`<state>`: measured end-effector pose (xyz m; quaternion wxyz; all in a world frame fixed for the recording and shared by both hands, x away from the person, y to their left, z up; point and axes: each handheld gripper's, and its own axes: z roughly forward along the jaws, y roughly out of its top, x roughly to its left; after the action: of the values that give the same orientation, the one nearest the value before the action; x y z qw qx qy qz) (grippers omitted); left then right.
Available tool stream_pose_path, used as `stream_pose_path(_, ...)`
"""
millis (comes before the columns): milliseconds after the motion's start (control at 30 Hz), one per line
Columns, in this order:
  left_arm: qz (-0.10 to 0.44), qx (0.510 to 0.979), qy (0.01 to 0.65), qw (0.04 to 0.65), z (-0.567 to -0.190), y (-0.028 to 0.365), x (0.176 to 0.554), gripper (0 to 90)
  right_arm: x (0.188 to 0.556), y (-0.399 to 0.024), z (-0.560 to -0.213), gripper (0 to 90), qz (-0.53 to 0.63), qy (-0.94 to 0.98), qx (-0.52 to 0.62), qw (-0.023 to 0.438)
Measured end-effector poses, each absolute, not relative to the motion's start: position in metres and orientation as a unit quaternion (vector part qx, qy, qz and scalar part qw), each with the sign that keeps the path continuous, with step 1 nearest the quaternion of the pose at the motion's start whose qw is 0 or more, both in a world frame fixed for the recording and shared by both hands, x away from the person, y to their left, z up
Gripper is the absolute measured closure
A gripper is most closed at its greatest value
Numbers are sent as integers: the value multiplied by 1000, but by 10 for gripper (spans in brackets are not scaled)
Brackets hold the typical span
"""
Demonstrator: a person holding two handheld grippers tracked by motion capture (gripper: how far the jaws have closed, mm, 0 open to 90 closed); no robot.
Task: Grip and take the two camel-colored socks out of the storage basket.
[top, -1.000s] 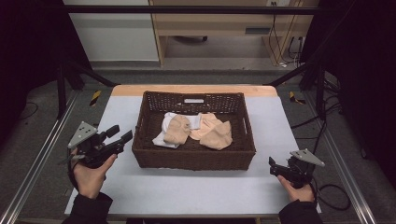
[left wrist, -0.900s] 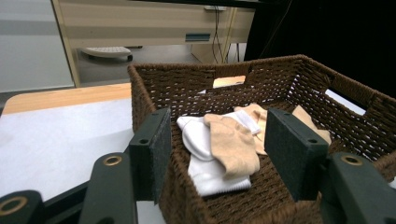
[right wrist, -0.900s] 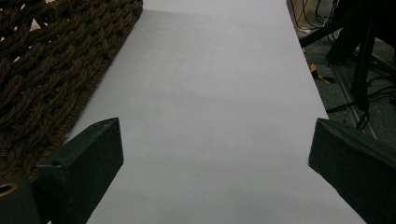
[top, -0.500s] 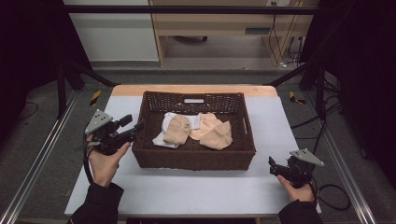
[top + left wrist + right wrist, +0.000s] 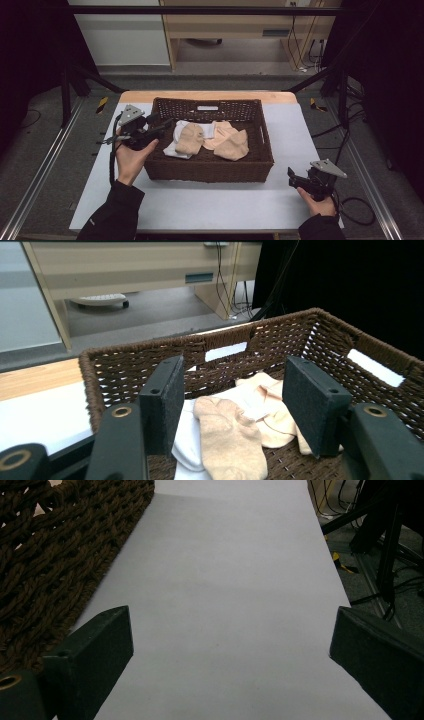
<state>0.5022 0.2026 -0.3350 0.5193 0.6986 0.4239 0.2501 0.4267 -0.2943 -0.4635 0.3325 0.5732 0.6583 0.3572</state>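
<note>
Broadly, the white table (image 5: 210,205) is taken up at its middle by a brown woven basket (image 5: 210,167), in which a small heap of socks is laid: two beige socks (image 5: 227,142) toward the centre and right, a further beige sock (image 5: 189,140) left of them, and a white sock (image 5: 176,149) partly covered beneath it. Since a second ago the left gripper (image 5: 159,126) has been carried from the bare table beside the basket up to the basket's left rim, so that its jaws are now held over the wall and pointed at the socks; in the left gripper view the nearest beige sock (image 5: 230,440) is seen lying between and below the spread pads, untouched. The jaws are kept wide with nothing between them. The right gripper (image 5: 295,176) has been left resting at the table's near right corner, its jaws likewise spread wide over bare table. A pick from the basket is judged to be imminent, the nearest beige sock being the likely target.
</note>
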Motion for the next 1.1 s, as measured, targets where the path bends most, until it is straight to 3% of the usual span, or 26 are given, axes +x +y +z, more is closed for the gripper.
stream_pose_path(800,244,729,450,455,-382,169,568,433,428,-292,-462,42,370,653,568,338)
stream_pose_path(1100,219,748,466,419,-407,162,587,368,429,-292,-462,42,371,653,568,338)
